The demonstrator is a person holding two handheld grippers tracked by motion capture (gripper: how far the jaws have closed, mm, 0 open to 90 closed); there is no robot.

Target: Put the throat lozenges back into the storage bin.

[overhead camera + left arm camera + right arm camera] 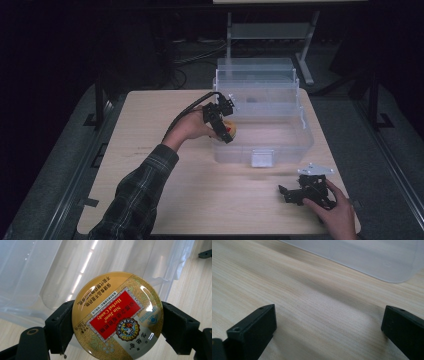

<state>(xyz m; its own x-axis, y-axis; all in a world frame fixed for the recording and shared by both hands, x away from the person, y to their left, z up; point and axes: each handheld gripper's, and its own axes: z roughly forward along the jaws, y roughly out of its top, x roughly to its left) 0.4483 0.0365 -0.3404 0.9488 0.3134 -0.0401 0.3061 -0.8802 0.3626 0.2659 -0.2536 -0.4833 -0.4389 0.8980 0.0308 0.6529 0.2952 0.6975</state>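
A round gold candy tin (117, 316) with a red "Herbal Candy" label is clamped by its edges between both jaws of my left gripper (117, 322). In the high view the left gripper (220, 119) holds the tin (230, 129) at the left wall of a clear plastic box (295, 145), just above its rim. My right gripper (306, 192) rests low over the table near the front right corner, jaws wide apart with nothing between them. In the right gripper view its open jaws frame bare wood, with my right gripper (329, 327) pointing at the box's wall (372, 257).
The clear box stands open at the table's back right, its lid (256, 75) tilted up behind it, a white latch (262, 158) on its front. A small dark item (252, 99) lies inside near the back. The wooden table (150, 165) spreads to the left and front.
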